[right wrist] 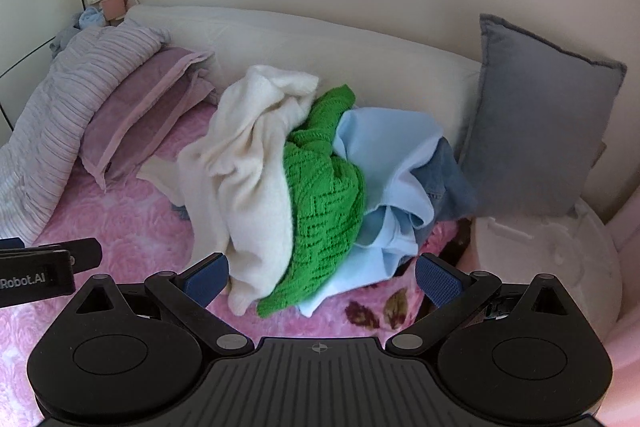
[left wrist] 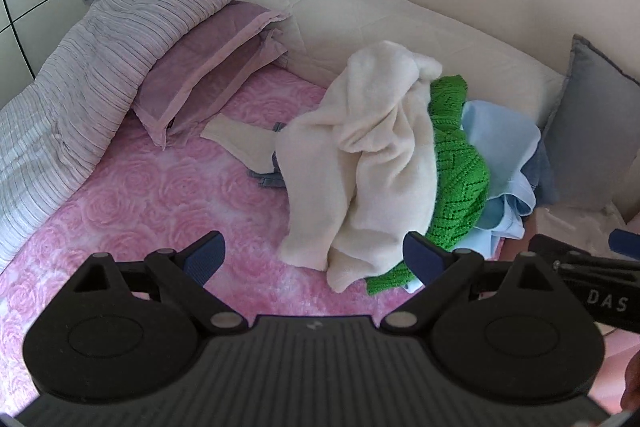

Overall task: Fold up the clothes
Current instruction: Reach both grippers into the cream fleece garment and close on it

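A heap of clothes lies on the pink rose bedspread. On top is a cream fleece garment. Under it lie a green knit sweater, a light blue garment and denim at the right. My left gripper is open just short of the heap's near edge, holding nothing. My right gripper is open too, its fingers either side of the heap's front. Each gripper shows at the edge of the other's view.
A striped duvet and a mauve pillow lie at the left. A cream bolster runs along the wall. A grey cushion leans at the right above a white round object. Bare bedspread lies left of the heap.
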The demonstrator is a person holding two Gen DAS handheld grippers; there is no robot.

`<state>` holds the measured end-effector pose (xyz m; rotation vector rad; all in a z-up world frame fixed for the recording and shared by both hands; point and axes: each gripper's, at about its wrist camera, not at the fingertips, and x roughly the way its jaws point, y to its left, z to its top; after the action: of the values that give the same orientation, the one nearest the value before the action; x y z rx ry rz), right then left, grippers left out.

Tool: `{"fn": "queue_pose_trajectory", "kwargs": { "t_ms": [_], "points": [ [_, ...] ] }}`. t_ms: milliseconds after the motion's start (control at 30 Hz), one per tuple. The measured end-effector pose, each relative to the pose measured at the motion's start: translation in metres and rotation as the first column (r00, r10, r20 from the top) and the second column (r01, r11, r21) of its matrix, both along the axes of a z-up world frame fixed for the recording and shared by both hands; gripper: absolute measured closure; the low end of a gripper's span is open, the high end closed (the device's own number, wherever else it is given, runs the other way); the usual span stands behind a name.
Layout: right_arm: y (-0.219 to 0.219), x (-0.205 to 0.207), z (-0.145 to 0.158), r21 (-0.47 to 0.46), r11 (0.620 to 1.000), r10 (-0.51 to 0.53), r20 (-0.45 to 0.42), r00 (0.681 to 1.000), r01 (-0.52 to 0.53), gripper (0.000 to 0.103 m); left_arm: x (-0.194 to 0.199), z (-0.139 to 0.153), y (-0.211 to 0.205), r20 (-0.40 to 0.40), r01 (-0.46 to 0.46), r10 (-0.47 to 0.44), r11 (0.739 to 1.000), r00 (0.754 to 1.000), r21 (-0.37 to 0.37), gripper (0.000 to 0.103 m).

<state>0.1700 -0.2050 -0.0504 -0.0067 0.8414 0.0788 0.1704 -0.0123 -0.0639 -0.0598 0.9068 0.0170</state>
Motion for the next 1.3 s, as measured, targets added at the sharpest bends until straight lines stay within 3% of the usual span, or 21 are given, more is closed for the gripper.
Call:
{"fn": "queue_pose_trajectory", "kwargs": {
  "t_ms": [267, 433, 600, 1067, 1300],
  "points": [
    [-0.010, 0.036, -0.009, 0.034, 0.998, 0.051, 0.014, 0.999, -0.052, 0.001, 0.038, -0.018, -0.001, -0.049, -0.002, 0.001, 1.000, 0.999, -0.016, 0.009],
    [-0.013, 0.063, -0.018, 0.049, 0.995, 0.090, 0.009, 0.996, -0.090, 0.016, 0.063, -0.030, 0.005, -0.051, -0.021, 0.019, 0.999, 0.999, -0.040, 0.010],
    [-0.011, 0.094, -0.028, 0.070, 0.989, 0.131, -0.016, 0.991, -0.129, 0.024, 0.090, -0.039, 0.007, -0.057, -0.036, 0.034, 0.998, 0.998, -0.049, 0.013],
    [0.006, 0.172, -0.054, 0.089, 0.973, 0.216, -0.045, 0.975, -0.211, 0.026, 0.155, -0.068, 0.009, -0.072, -0.058, 0.052, 0.995, 0.996, -0.077, 0.015],
    [0.015, 0.204, -0.071, 0.099, 0.964, 0.252, -0.053, 0.966, -0.246, 0.026, 0.180, -0.087, 0.018, -0.107, -0.090, 0.075, 0.986, 0.991, -0.139, 0.017]
  ]
}}
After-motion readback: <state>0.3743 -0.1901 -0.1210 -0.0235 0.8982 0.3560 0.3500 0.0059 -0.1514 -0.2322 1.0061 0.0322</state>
